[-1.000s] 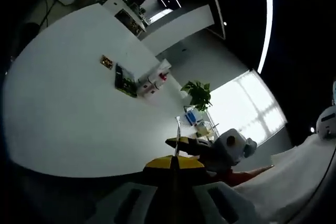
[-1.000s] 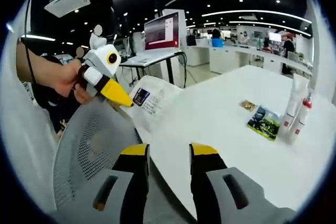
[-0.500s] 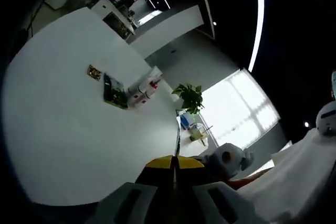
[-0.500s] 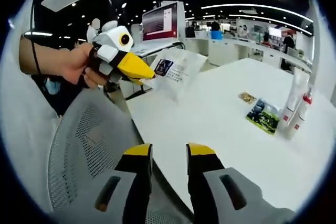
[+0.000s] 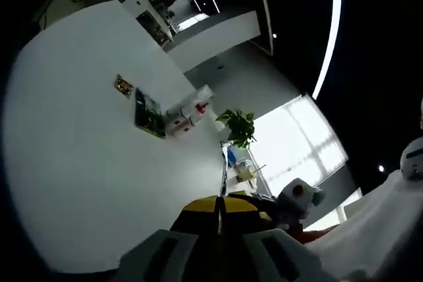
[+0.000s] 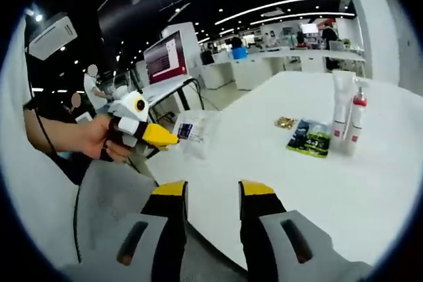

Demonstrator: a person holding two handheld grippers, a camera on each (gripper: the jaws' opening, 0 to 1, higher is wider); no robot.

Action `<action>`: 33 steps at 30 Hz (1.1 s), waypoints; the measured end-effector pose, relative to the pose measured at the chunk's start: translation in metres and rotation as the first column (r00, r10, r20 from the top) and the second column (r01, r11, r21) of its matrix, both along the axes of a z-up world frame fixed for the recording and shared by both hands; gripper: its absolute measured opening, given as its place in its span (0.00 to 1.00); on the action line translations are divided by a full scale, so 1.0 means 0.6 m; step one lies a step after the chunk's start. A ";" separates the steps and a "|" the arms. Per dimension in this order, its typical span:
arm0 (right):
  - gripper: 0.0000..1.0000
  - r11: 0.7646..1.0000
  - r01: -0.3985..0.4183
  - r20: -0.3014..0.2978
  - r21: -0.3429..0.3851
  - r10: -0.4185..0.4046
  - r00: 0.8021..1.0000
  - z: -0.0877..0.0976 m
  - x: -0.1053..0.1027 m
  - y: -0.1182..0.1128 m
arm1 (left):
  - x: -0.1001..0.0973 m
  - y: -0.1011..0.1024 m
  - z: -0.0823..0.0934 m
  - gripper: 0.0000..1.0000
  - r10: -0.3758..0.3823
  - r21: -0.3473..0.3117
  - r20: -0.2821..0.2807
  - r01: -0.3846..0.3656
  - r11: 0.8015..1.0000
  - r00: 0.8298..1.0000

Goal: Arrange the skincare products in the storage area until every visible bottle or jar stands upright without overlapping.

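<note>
On the white desk (image 6: pixel 370 183) two tubes (image 6: pixel 348 121) stand beside a green packet (image 6: pixel 308 138), the left claw (image 6: pixel 173 139) pinching a clear bag (image 6: pixel 193 133), the right claw (image 6: pixel 210 189) parted, empty.

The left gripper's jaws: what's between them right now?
In the right gripper view the left gripper pinches a clear sachet by its edge; the clamped edge is hidden.

White tube (image 6: pixel 342 111) & red-capped bottle (image 6: pixel 355 119) upright, side by side; green sachet (image 6: pixel 309 138) flat beside them.
</note>
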State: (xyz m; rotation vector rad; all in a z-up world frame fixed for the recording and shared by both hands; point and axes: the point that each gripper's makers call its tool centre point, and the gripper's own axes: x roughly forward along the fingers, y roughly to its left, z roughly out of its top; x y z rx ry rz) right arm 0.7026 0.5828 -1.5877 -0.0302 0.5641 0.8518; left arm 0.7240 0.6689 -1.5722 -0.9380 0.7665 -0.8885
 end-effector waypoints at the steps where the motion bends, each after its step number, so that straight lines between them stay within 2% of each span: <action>1: 0.27 1.000 -0.003 0.012 -0.031 0.004 1.000 -0.005 -0.001 -0.003 | 0.011 0.001 -0.001 0.01 0.009 0.004 0.001 -0.009 1.000 1.000; 3: 0.27 0.993 0.000 0.020 -0.115 0.003 1.000 -0.026 -0.005 -0.011 | 0.028 0.004 -0.001 0.01 0.022 0.023 0.014 -0.022 0.999 1.000; 6: 0.28 0.985 -0.031 0.054 -0.170 0.040 0.998 -0.041 -0.006 0.002 | 0.049 0.007 0.002 0.01 0.023 0.003 -0.007 -0.023 1.000 1.000; 9: 0.28 0.975 -0.047 0.052 -0.216 0.059 0.997 -0.058 -0.005 0.004 | 0.068 0.012 0.000 0.01 0.034 -0.008 -0.027 -0.034 0.999 0.999; 17: 0.27 0.964 -0.075 0.053 -0.255 0.091 0.994 -0.068 -0.011 0.003 | 0.097 0.015 -0.014 0.01 0.044 -0.012 -0.060 -0.045 0.999 0.997; 27: 0.27 0.957 -0.069 0.047 -0.281 0.086 0.995 -0.078 -0.007 -0.003 | 0.134 0.008 -0.030 0.01 0.059 -0.039 -0.117 -0.064 0.997 0.991; 33: 0.27 0.953 -0.062 0.035 -0.297 0.076 0.997 -0.086 -0.005 -0.009 | 0.147 0.006 -0.036 0.01 0.060 -0.048 -0.129 -0.067 0.997 0.990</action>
